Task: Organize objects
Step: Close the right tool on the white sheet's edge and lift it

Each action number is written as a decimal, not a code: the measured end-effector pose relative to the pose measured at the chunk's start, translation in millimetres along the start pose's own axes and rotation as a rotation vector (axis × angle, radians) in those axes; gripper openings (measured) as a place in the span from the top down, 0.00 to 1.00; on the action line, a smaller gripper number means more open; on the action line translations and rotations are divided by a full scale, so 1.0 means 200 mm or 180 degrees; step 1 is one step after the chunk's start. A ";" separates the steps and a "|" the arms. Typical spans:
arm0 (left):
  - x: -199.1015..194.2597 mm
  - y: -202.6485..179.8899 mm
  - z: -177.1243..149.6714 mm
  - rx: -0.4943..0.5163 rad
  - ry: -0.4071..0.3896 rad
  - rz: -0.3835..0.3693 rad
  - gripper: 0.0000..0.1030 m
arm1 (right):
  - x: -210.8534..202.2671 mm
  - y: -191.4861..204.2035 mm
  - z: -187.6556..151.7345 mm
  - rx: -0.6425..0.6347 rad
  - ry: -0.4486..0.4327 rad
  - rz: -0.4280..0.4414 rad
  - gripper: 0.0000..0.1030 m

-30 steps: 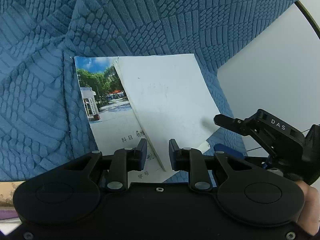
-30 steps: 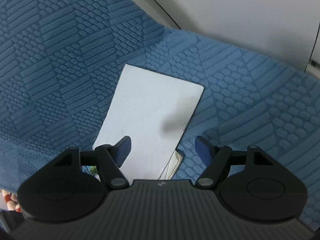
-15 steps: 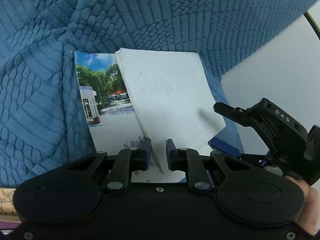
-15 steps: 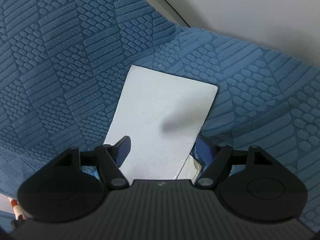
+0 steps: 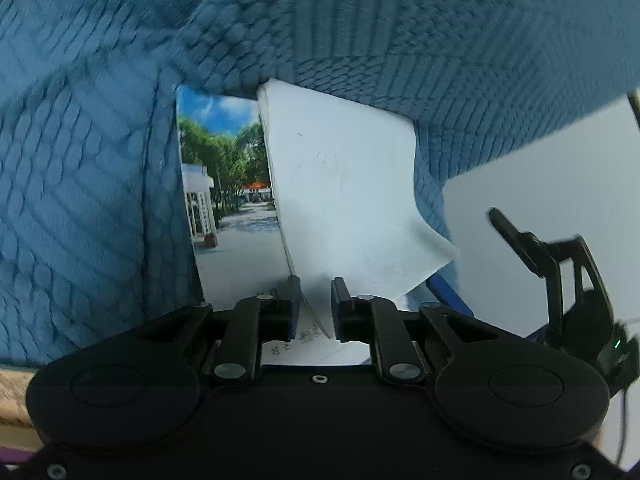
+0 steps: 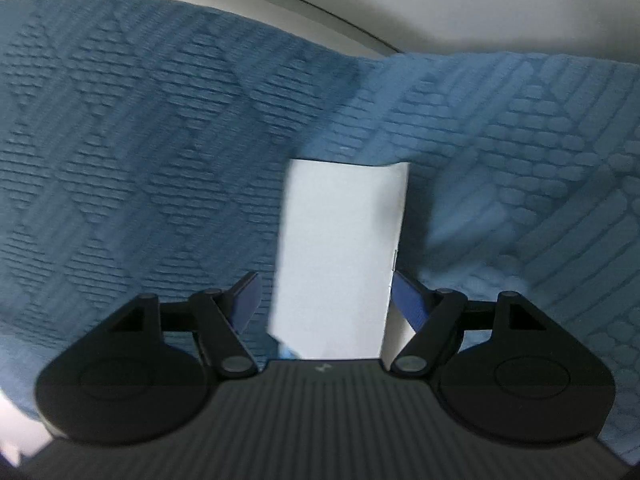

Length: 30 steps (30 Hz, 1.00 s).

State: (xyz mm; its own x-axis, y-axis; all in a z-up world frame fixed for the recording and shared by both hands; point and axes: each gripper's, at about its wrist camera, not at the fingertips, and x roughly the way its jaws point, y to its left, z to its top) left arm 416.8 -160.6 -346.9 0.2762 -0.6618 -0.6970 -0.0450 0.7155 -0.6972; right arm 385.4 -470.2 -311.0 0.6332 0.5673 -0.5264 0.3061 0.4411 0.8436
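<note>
- Blue quilted cloth [image 5: 100, 200] fills the left wrist view, a booklet [image 5: 232, 216] lying on it with a photo cover; its white page [image 5: 352, 200] stands lifted and curls at the corner. The left gripper [image 5: 314, 300] has its jaws opening, the page edge between them — thin paper could slip free or crease.
- In the right wrist view, the same textured cloth [image 6: 140, 160]; the right gripper [image 6: 324, 296] has its jaws wide apart, straddling the page [image 6: 340, 248] without pinching. Closing askew could crumple it.
</note>
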 end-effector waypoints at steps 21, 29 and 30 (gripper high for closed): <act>-0.11 0.12 0.06 -0.0838 -0.0084 -0.0891 0.82 | 0.15 0.07 -0.31 -0.0148 0.0315 -0.0059 0.81; -0.19 0.12 0.08 -0.0846 -0.0148 -0.0799 0.68 | 0.09 0.09 -0.32 -0.0133 0.0143 -0.0063 0.90; -0.21 0.13 0.08 -0.0864 -0.0162 -0.0790 0.64 | 0.07 0.10 -0.32 -0.0133 0.0146 -0.0032 0.90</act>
State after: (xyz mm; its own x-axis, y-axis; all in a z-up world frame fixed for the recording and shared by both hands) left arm 418.5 -110.1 -333.5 0.3579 -0.7908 -0.4965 -0.2217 0.4446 -0.8679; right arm 355.6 -409.6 -309.1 0.5968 0.5936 -0.5399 0.2817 0.4750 0.8337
